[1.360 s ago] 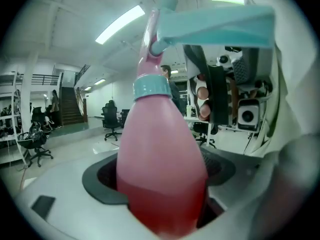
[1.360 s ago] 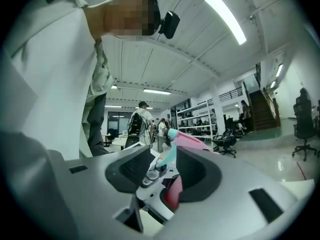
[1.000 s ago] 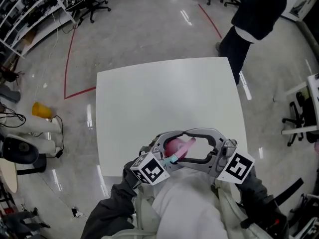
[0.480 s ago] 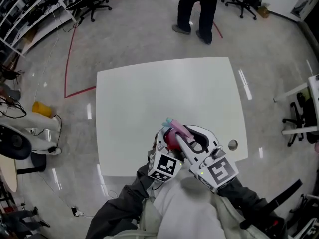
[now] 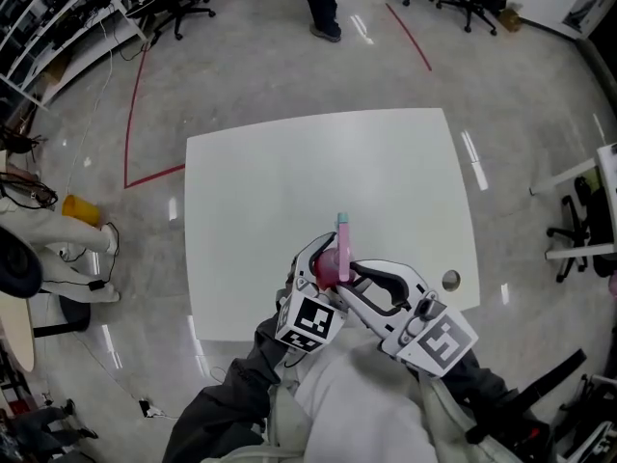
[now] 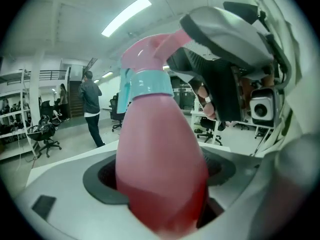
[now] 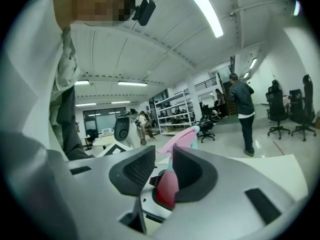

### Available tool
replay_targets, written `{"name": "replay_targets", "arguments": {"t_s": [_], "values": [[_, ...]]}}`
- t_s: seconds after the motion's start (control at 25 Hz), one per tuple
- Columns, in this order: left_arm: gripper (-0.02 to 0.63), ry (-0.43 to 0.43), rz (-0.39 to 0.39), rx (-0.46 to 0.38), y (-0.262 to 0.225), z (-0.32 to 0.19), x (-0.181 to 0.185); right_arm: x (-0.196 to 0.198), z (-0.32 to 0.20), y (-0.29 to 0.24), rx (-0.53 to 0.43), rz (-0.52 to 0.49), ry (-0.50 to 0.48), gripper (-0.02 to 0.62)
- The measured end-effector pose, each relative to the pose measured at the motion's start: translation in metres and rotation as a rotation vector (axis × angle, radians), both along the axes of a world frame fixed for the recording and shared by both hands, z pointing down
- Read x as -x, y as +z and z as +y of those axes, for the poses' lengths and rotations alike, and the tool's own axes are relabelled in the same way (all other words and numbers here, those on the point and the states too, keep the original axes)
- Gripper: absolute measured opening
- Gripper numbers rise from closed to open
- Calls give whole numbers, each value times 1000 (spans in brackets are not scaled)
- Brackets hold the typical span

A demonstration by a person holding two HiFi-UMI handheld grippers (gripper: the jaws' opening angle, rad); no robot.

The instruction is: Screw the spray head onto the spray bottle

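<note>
In the head view I hold a pink spray bottle [image 5: 328, 268] over the near part of the white table [image 5: 289, 181]. My left gripper [image 5: 322, 276] is shut on the bottle's body, which fills the left gripper view [image 6: 160, 169] between both jaws. A teal collar [image 6: 147, 84] joins the body to the pink spray head [image 6: 155, 46]. My right gripper [image 5: 353, 270] comes in from the right and is shut on the spray head [image 7: 182, 136], with its pads [image 7: 192, 171] close together. The teal-tipped nozzle [image 5: 342, 225] points away from me.
The table's near edge lies just under my grippers. A person [image 5: 323, 3] stands on the floor beyond the far edge. Office chairs [image 5: 174, 3] stand at the back, and a yellow object [image 5: 79, 212] lies on the floor to the left.
My right gripper has closed on the spray head and swung round. The nozzle has turned from pointing right to pointing away from me. The person at the back has walked left.
</note>
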State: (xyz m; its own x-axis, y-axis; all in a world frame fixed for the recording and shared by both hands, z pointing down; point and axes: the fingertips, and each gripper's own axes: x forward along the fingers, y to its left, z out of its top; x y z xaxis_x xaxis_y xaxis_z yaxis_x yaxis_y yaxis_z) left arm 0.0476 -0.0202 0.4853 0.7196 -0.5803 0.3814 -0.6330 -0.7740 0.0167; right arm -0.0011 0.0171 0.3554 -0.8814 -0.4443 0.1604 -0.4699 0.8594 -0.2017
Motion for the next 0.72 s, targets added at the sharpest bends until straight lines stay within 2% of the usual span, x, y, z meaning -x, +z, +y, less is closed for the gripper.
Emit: {"name": "replay_targets", "arguments": {"t_s": [0.08, 0.12, 0.24, 0.32, 0.36, 0.44, 0.52, 0.6, 0.72], "values": [[426, 50, 38, -18, -9, 6, -5, 1, 14, -12, -25, -54, -83, 85], [426, 100, 58, -36, -15, 12, -8, -5, 19, -19, -64, -72, -110, 86], [426, 300, 129, -97, -35, 37, -16, -35, 11, -26, -149, -73, -111, 103], [427, 428, 176, -93, -40, 55, -19, -41, 3, -21, -136, -58, -169, 275], [427, 489, 185, -80, -39, 65, -21, -39, 3, -18, -130, -42, -214, 319], [426, 574, 163, -58, -36, 77, -27, -29, 6, -17, -140, -24, -296, 319], [426, 566, 133, -60, -33, 76, -32, -19, 9, -22, -162, -29, -317, 318], [427, 478, 144, -65, -35, 63, -28, -18, 4, -23, -169, -34, -251, 287], [428, 328, 201, -32, -37, 40, -12, -20, -4, -21, -171, -29, -161, 90]]}}
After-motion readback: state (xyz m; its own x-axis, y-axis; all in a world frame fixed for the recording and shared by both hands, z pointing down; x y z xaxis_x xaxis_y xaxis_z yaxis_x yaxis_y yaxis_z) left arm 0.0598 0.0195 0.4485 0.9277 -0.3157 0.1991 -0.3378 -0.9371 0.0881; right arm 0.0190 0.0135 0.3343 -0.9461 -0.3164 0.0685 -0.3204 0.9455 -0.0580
